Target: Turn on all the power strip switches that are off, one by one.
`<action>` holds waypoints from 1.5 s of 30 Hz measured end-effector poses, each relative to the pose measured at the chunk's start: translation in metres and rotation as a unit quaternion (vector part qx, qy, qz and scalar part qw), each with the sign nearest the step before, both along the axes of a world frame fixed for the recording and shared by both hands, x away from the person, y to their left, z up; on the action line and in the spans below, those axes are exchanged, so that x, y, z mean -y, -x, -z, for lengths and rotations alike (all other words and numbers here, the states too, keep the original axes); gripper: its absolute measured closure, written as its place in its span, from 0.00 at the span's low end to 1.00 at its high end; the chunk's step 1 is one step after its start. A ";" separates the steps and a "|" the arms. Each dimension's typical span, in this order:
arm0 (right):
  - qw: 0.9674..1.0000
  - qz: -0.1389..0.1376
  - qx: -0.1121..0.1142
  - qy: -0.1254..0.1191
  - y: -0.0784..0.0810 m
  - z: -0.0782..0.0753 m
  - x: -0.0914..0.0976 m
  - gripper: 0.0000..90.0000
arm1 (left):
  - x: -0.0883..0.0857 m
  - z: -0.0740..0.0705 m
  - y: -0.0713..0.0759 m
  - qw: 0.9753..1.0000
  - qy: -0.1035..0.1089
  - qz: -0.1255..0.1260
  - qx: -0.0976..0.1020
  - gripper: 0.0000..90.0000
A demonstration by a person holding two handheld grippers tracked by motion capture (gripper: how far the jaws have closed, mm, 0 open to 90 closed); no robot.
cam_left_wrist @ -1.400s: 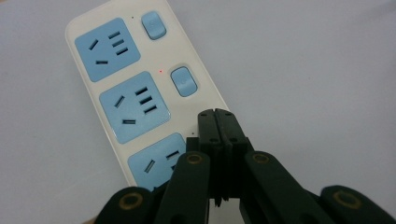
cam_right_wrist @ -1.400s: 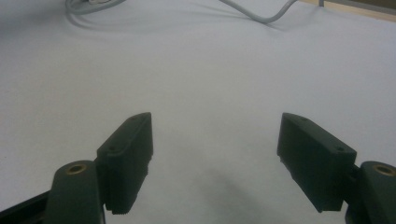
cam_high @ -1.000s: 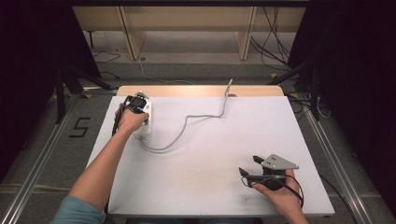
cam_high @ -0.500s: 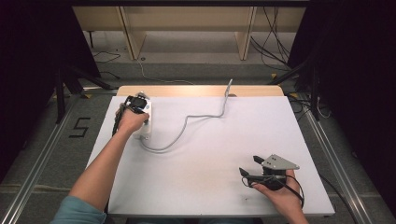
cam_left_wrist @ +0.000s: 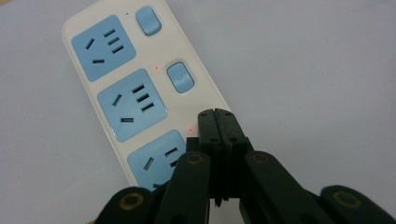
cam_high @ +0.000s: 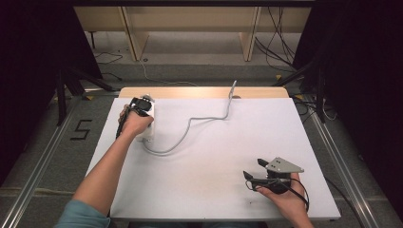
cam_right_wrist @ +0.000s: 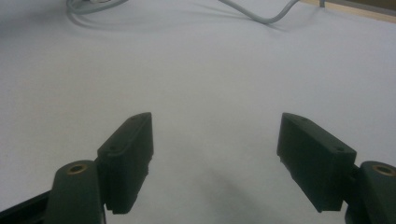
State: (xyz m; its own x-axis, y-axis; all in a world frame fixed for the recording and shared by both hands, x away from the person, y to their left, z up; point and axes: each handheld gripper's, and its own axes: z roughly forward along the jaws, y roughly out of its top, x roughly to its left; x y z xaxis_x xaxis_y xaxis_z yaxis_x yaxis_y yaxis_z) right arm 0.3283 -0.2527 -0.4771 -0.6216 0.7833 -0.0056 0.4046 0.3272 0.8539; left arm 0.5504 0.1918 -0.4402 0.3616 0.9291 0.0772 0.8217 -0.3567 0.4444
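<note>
While closed left claw (cam_left_wrist: 218, 122) hides power strip (cam_left_wrist: 122, 98) switch

Your left tool (cam_left_wrist: 217, 122), jaws pressed together, reaches forward on an extended forearm. Your right tool (cam_right_wrist: 215, 161), jaws spread wide, sits low in your right hand (cam_high: 285, 199).

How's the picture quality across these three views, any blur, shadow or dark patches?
High view: table evenly lit, surroundings at both sides nearly black. Left gripper view: power strip fairly sharp with small red lights glowing, the left gripper at the bottom softer. Right gripper view: the right gripper slightly blurred, a soft shadow beneath it, and the cable at the top hazy.
</note>
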 end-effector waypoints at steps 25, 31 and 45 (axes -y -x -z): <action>1.000 0.001 0.000 -0.002 -0.001 0.000 0.001 0.31 | -0.002 -0.001 -0.005 1.000 0.015 -0.007 0.001 1.00; 1.000 0.000 0.000 -0.001 -0.001 0.001 0.001 0.31 | -0.002 -0.006 -0.005 1.000 0.021 -0.004 0.023 1.00; 1.000 0.000 -0.002 -0.004 -0.001 0.001 0.001 0.31 | -0.012 -0.008 -0.011 1.000 0.018 -0.006 0.023 1.00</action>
